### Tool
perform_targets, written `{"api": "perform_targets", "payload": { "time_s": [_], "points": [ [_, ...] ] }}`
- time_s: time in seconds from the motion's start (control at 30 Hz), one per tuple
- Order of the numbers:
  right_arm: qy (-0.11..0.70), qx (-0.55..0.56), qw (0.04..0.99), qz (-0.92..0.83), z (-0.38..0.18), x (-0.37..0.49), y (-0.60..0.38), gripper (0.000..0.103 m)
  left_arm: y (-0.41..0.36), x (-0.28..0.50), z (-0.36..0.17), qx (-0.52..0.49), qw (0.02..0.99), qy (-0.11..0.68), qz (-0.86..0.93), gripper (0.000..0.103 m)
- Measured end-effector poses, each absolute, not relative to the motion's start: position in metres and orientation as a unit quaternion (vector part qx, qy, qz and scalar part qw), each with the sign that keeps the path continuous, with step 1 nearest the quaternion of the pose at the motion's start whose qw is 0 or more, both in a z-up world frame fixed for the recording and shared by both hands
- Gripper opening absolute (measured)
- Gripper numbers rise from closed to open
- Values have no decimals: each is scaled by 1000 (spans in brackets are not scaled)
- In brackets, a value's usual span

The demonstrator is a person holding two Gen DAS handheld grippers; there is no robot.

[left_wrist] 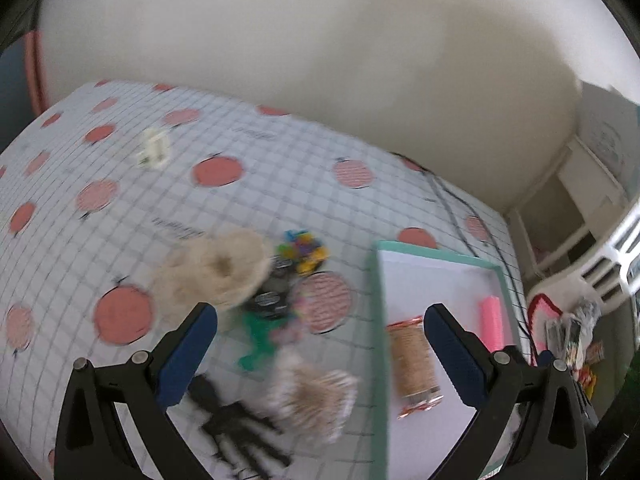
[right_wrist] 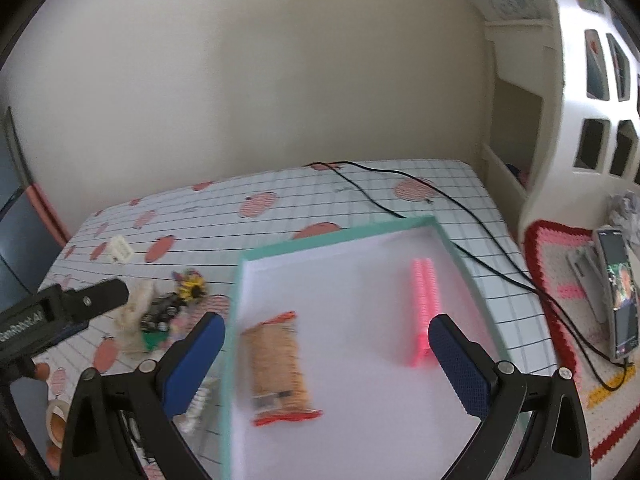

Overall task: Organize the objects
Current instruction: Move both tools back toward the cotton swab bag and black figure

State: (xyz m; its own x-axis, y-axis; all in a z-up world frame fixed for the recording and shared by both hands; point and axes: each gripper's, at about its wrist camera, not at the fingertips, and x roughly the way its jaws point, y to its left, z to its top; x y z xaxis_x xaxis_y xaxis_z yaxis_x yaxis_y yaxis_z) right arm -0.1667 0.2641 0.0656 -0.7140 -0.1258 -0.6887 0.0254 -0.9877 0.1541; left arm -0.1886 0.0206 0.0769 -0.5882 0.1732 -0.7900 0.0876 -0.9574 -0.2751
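Left wrist: blurred pile [left_wrist: 260,312], tray [left_wrist: 378,320] cropped

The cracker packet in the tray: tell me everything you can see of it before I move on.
The cracker packet is a clear wrapper with crimped red ends around a stack of tan biscuits. It looks sealed and lies flat on the white floor of the teal-rimmed tray, near the tray's left wall, lengthwise toward the camera. Neither gripper touches it; the pink item lies apart.
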Motion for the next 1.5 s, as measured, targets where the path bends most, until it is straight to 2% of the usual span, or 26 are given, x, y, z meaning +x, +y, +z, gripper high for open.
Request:
{"api": "perform_targets", "payload": {
  "time_s": [0.2, 0.43, 0.57, 0.8, 1.4, 1.43, 1.47, 1.5],
  "points": [
    [-50, 377, 69, -922, 69, -166, 232, 103, -21, -177, 61, -487, -28, -159, 858, 103],
    [-39, 386, 101, -916, 68, -165, 200, 101, -56, -163, 35, -526, -53, -216, 821, 103],
    [-34, 398, 119, -909, 62, -168, 184, 98, -60, -159, 25, -539, -58, -229, 809, 102],
    [35, 437, 147, -887, 40, -169, 152, 94, -66, -163, 12, -557, -67, -248, 790, 95],
    [71, 490, 188, -848, 6, -171, 120, 83, -57, -165, -3, -577, -58, -257, 773, 93],
    [72, 492, 189, -847, 5, -171, 119, 83, -56, -165, -3, -578, -57, -255, 773, 91],
    [73, 493, 190, -846, 3, -171, 118, 83, -54, -165, -4, -580, -55, -254, 772, 79],
    [74, 495, 191, -844, 2, -171, 117, 83, -54, -167, -6, -582, -53, -253, 771, 72]
  ]
}}
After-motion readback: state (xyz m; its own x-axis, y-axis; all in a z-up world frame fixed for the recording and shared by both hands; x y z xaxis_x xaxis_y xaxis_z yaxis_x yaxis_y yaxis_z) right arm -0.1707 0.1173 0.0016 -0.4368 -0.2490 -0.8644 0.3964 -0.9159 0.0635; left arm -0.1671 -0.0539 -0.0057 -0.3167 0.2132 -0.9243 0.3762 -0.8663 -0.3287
